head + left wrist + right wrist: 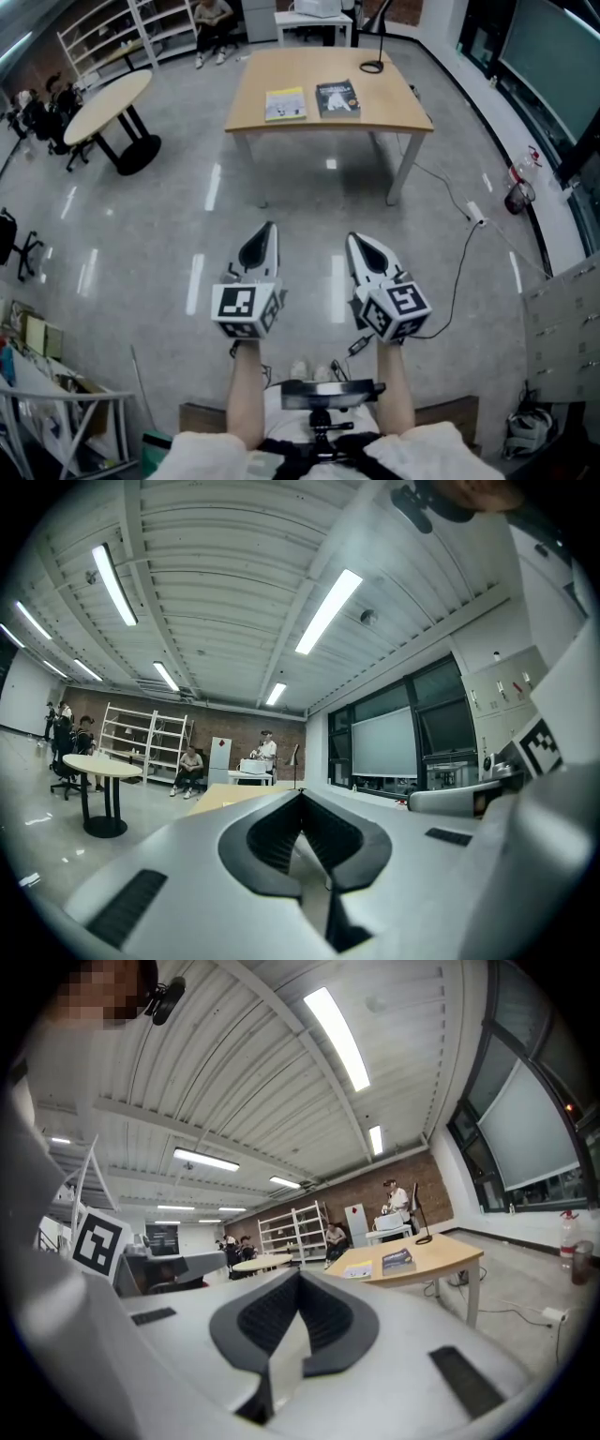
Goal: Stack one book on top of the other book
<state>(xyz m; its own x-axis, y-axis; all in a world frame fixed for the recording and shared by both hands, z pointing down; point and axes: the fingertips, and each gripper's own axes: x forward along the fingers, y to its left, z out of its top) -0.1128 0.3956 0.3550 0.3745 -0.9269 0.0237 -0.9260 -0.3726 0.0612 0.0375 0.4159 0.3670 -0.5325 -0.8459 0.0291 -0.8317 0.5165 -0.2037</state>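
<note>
Honestly the job right now is just getting closer: the thin yellow book (285, 103) and the dark-covered book (337, 98) lie flat side by side, slightly apart, on the far light wooden desk (384, 114), well out of reach from here. I'd walk up square to its near edge, open one tool, pinch either book by its near edge and lay it flush on the other. Both forearms are held out in front, side by side, with the left tool (269, 230) and right tool (353, 238) pointing level at the desk, each with jaws pressed together and nothing in them
</note>
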